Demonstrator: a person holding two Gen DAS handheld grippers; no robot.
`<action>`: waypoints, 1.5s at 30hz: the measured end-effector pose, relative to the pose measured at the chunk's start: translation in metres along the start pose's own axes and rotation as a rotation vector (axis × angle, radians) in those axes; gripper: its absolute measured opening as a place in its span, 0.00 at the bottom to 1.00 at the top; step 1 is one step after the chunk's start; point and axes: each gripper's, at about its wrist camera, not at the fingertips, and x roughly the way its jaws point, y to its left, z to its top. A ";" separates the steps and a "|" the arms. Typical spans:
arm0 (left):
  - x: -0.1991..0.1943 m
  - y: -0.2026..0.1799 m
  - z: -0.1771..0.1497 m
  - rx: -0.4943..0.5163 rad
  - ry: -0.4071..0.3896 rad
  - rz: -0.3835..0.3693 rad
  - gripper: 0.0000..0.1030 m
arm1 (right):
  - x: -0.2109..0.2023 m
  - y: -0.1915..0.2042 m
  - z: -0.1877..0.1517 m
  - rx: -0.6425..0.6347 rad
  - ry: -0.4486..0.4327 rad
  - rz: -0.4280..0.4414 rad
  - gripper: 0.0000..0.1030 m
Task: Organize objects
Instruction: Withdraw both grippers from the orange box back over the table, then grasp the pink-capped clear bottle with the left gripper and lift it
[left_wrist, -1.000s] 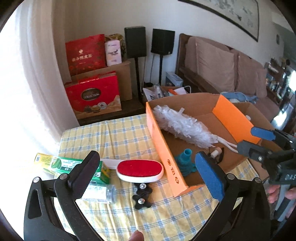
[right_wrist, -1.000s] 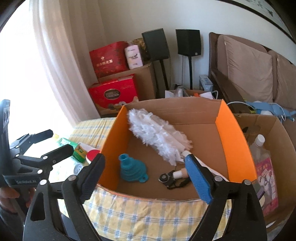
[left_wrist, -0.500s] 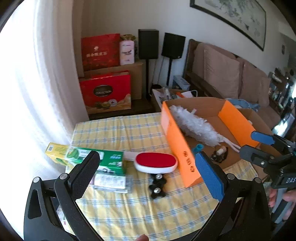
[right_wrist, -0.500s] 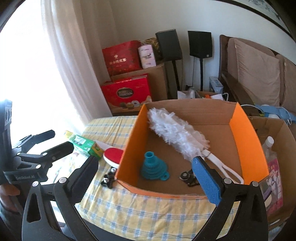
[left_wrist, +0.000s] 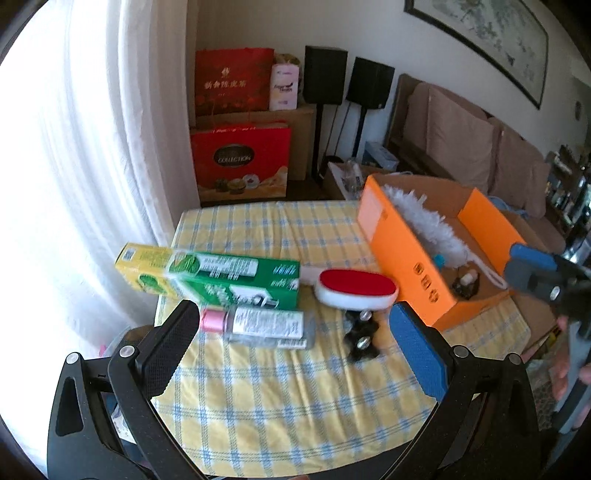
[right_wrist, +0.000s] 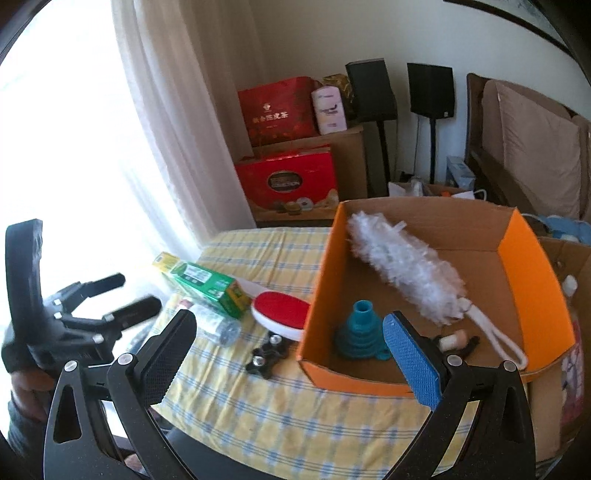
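An orange cardboard box (right_wrist: 532, 273) stands on the yellow checked tablecloth (left_wrist: 280, 391) and holds a white duster (right_wrist: 402, 266), a teal funnel (right_wrist: 360, 332) and a small black item (right_wrist: 458, 341). Left of the box lie a red lint brush (left_wrist: 356, 288), a green and yellow carton (left_wrist: 218, 275), a clear bottle with a pink cap (left_wrist: 266, 326) and a black clamp piece (left_wrist: 364, 338). My left gripper (left_wrist: 291, 350) is open and empty, held above the near side of the table. My right gripper (right_wrist: 290, 354) is open and empty, in front of the box.
Red gift boxes (left_wrist: 240, 162), a brown carton and two black speakers (left_wrist: 345, 77) stand behind the table. A sofa (left_wrist: 465, 144) is at the right. A white curtain (left_wrist: 92, 155) hangs at the left. A second cardboard box with a bottle (right_wrist: 570, 291) sits right of the orange box.
Both grippers have drawn back and swung left, away from the box. The loose items left of the box have come into fuller view. Nothing was picked up.
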 end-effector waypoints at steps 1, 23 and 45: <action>0.002 0.003 -0.004 -0.007 0.005 0.002 1.00 | 0.001 0.002 0.000 0.006 0.000 0.008 1.00; 0.039 0.104 -0.037 -0.254 0.080 0.030 1.00 | 0.059 0.045 -0.005 -0.065 0.070 0.062 0.99; 0.099 0.115 -0.024 -0.293 0.147 -0.068 0.75 | 0.155 0.080 -0.038 -0.110 0.228 0.095 0.69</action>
